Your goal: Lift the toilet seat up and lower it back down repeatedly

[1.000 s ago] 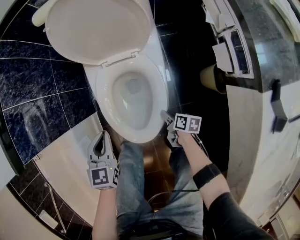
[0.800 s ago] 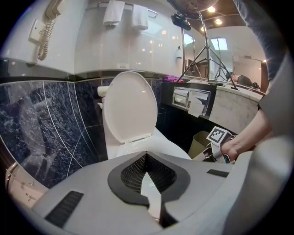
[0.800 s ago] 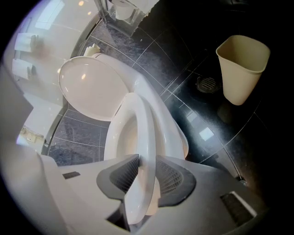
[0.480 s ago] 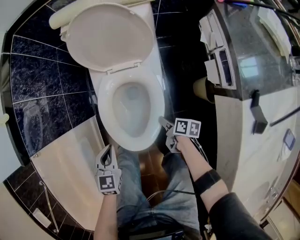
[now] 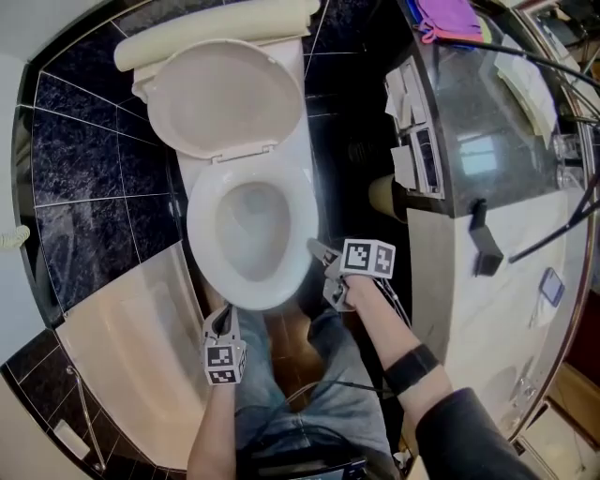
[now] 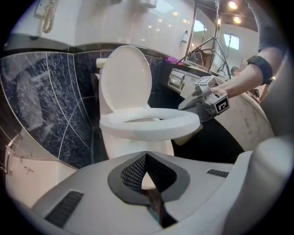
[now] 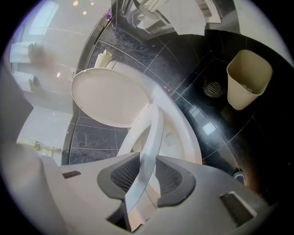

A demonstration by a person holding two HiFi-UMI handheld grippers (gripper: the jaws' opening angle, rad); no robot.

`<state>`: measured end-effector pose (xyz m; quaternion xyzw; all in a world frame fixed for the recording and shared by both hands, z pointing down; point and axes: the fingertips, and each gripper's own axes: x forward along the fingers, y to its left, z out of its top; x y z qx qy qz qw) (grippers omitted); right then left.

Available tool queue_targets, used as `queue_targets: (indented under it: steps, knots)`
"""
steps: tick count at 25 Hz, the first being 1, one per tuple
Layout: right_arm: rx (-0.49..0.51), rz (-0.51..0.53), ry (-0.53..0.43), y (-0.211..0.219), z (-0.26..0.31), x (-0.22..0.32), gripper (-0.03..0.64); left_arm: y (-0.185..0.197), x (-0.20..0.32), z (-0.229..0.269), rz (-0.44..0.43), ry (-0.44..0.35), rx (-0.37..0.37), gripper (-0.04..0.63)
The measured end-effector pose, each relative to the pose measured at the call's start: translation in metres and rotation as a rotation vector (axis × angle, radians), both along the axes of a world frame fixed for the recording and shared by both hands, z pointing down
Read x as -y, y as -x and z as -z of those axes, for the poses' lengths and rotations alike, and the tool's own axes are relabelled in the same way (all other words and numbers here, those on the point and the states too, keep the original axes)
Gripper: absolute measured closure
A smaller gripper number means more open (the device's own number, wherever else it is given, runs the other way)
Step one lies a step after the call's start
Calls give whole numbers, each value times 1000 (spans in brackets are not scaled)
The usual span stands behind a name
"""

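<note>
One toilet seat [image 5: 200, 230], one lid [image 5: 225, 98], one bin [image 7: 248, 78], two grippers [image 5: 223, 319] [image 5: 319, 251], perhaps one cloth [image 5: 448, 17].

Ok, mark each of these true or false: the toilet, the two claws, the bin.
1. The right claw is closed on the toilet seat. True.
2. The lid lies flat over the bowl. False: it stands open, leaning back toward the tank.
3. The left claw holds the seat too. False: its jaws are together with nothing between them, short of the toilet.
4. A beige bin stands on the dark floor beside the toilet. True.
</note>
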<state>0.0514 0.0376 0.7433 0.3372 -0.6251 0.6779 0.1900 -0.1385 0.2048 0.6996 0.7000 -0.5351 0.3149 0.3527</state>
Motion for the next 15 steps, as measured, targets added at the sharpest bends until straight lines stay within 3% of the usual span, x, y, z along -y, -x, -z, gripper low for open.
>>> queue_targets:
  steps: [15]
  knots:
    - [50,-98,-81,8,59,42,474,15,83,56,120,-113,-56,595]
